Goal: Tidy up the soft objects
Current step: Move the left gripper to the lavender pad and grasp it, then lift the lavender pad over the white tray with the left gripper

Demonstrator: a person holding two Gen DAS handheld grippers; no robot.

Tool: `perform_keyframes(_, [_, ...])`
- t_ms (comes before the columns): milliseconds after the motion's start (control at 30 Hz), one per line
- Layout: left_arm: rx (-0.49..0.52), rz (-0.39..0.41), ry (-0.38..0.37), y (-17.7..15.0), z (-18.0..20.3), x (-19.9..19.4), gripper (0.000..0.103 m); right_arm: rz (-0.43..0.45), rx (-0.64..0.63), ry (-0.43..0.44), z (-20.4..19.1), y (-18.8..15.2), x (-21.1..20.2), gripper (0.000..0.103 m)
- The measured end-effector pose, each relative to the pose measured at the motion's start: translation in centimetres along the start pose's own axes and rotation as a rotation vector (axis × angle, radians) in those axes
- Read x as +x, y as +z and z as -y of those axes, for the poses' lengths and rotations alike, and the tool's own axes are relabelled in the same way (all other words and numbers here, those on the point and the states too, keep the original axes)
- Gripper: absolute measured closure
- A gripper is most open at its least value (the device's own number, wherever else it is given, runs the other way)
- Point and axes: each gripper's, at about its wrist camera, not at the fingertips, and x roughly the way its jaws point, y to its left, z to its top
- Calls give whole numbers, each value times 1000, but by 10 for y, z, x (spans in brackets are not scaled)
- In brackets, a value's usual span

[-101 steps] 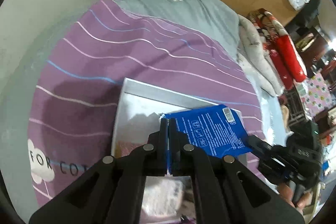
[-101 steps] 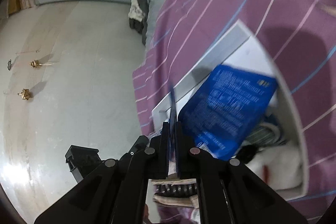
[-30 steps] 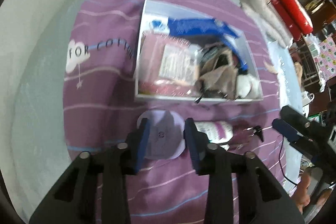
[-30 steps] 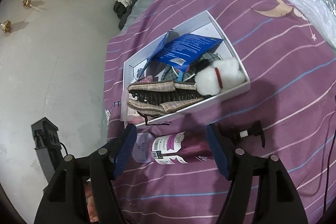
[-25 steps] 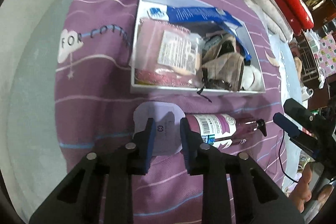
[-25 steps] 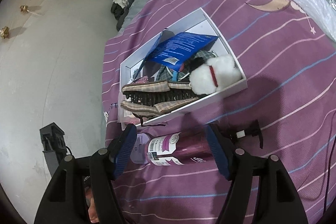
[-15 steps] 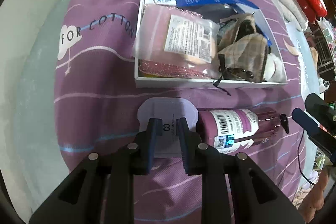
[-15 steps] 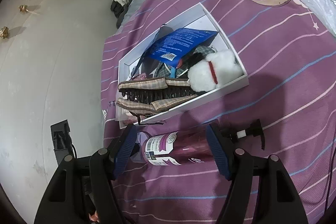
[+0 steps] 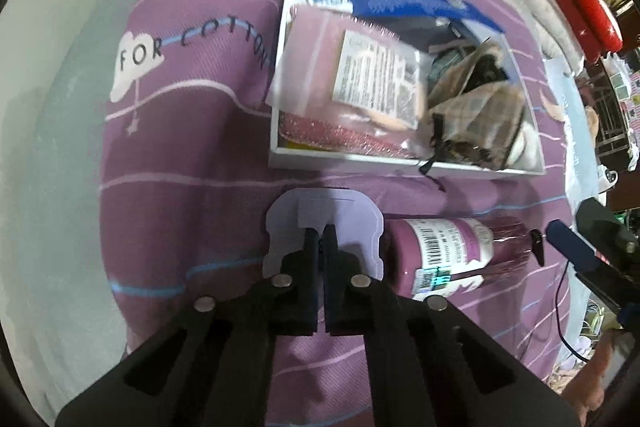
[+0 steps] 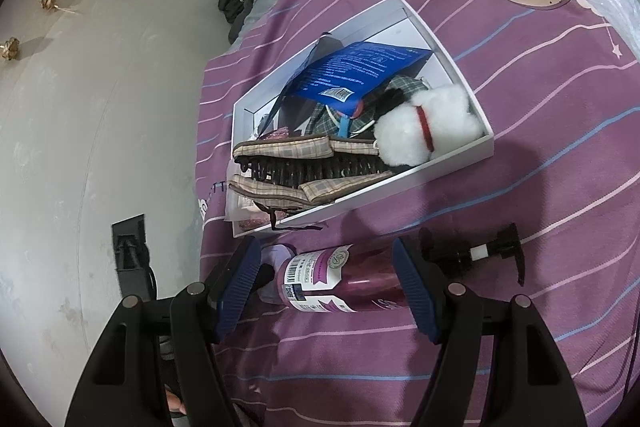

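Two risks: left gripper [image 9: 321, 241], just clamped on thin lilac pouch [image 9: 323, 223], may slip off; wide-open right gripper [image 10: 326, 283] could nudge pump bottle [image 10: 340, 281] rolling

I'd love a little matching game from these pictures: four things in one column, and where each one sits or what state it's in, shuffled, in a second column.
Things:
1. white fluffy toy
2. purple pump bottle
3. lilac flat piece
4. right gripper

Places or states:
A. pinched by the left gripper
B. lying on the bedspread, outside the box
C. inside the white box
D. jaws wide apart

Pairs: 1-C, 2-B, 3-A, 4-D
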Motion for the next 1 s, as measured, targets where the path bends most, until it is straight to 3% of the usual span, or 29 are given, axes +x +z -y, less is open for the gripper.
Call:
perform_keyframes(367, [2,155,-68,-2,1,-51,100,11,2,23,0,1,-1,34])
perform_keyframes(500, [0,214,-44,1,6,-60,100,14,2,36,1,0,0,34])
perform_keyframes(600, [-2,244,-5,9,12,-57,100,17,-7,51,-1,1,2,34])
perform_keyframes(833, [19,295,-24,31,29,-53,100,20,-27,59,-8,0,17,34])
perform_keyframes(1000, [24,284,-31,51,38,-36,100,53,-33,51,-10,0,24,34])
